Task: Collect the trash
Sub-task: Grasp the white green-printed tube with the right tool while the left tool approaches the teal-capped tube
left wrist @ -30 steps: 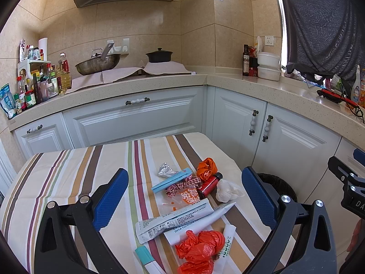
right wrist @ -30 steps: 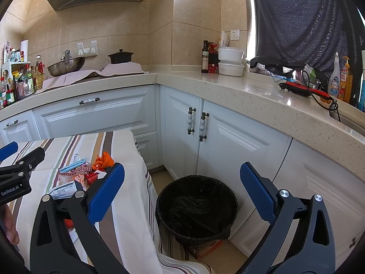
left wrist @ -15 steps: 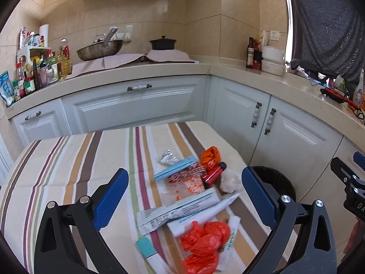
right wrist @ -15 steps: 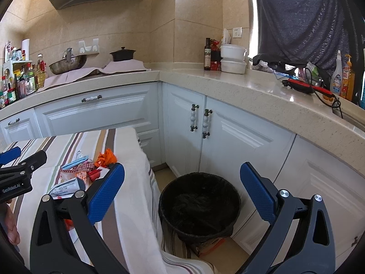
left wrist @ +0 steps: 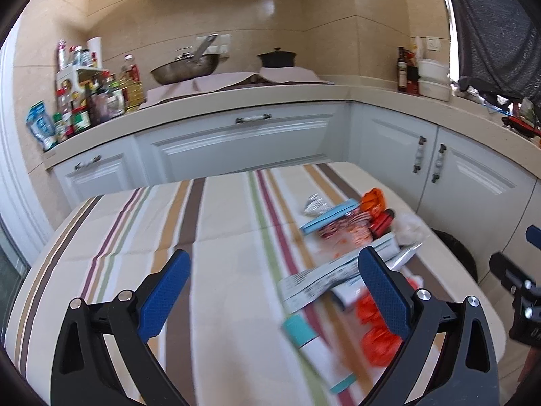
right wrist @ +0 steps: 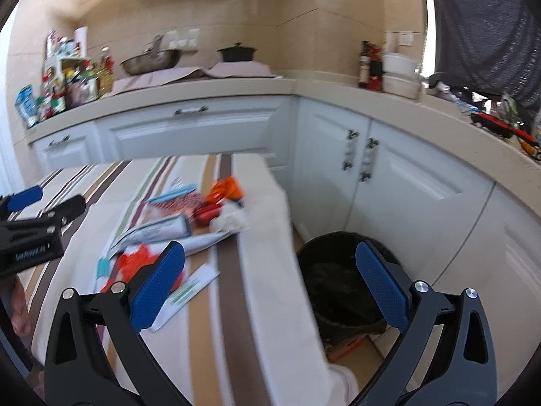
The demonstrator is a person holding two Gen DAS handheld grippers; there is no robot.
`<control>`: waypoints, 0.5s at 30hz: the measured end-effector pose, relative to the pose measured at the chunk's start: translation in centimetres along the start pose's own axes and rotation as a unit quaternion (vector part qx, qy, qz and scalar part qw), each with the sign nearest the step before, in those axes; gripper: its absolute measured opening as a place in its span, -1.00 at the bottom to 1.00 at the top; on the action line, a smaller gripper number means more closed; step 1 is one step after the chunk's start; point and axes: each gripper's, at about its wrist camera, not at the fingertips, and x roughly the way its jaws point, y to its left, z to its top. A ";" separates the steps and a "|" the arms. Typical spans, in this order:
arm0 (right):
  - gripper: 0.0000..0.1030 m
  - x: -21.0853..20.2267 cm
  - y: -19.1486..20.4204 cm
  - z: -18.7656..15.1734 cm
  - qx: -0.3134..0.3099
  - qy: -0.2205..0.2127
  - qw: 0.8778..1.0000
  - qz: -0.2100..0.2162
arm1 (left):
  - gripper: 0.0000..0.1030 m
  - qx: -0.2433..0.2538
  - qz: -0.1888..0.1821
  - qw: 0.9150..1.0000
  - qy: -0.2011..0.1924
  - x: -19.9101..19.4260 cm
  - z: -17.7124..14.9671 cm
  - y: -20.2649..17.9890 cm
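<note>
A heap of trash lies on the right side of the striped tablecloth (left wrist: 219, 237): an orange wrapper (left wrist: 373, 199), a red bottle (left wrist: 382, 223), a white paper wad (left wrist: 407, 230), a long printed box (left wrist: 324, 275), red plastic bags (left wrist: 380, 340) and a teal-ended box (left wrist: 301, 330). My left gripper (left wrist: 274, 294) hangs open over the cloth, left of the heap, empty. My right gripper (right wrist: 270, 282) is open above the table's right edge, between the red bags (right wrist: 135, 264) and the black bin (right wrist: 341, 287) on the floor.
White cabinets (left wrist: 247, 142) and a beige counter wrap the back and right. A wok (left wrist: 184, 71), a black pot (left wrist: 276, 59) and many bottles (left wrist: 94, 98) stand on it. The bin (left wrist: 453, 250) sits between table and cabinets. A hand (right wrist: 18, 308) shows at left.
Both cameras swung left: the trash heap slid right in the left wrist view, and the table and heap came into the right wrist view's centre-left. Both grippers stayed open.
</note>
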 end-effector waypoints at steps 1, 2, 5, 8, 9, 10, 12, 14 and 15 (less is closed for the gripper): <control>0.92 0.0 0.5 -0.4 -0.003 0.002 1.000 0.005 | 0.88 -0.002 0.003 1.000 0.000 -0.1 -0.4 0.4; 0.92 0.0 1.0 -0.7 -0.006 0.005 1.000 0.011 | 0.88 -0.003 0.006 1.000 0.001 -0.2 -0.7 0.7; 0.92 0.2 2.1 -1.9 -0.015 0.017 1.000 0.022 | 0.88 -0.005 0.013 1.000 0.006 -0.4 -1.5 1.4; 0.92 0.8 3.2 -3.1 -0.025 0.034 0.999 0.033 | 0.88 -0.005 0.019 1.000 0.009 -0.5 -2.4 2.1; 0.92 1.0 3.7 -3.6 -0.030 0.039 0.998 0.035 | 0.88 -0.006 0.019 1.000 0.011 -0.6 -2.7 2.3; 0.92 1.1 4.0 -3.9 -0.033 0.043 0.998 0.037 | 0.88 -0.006 0.020 1.000 0.012 -0.6 -2.9 2.5; 0.92 1.5 4.7 -4.5 -0.040 0.052 0.997 0.041 | 0.88 -0.006 0.021 1.000 0.017 -0.5 -3.4 2.7; 0.92 1.9 5.4 -4.9 -0.048 0.058 0.996 0.043 | 0.88 -0.006 0.020 1.000 0.021 -0.6 -3.7 2.8; 0.92 2.1 5.7 -5.1 -0.053 0.059 0.996 0.042 | 0.88 -0.007 0.020 1.000 0.022 -0.5 -3.9 2.9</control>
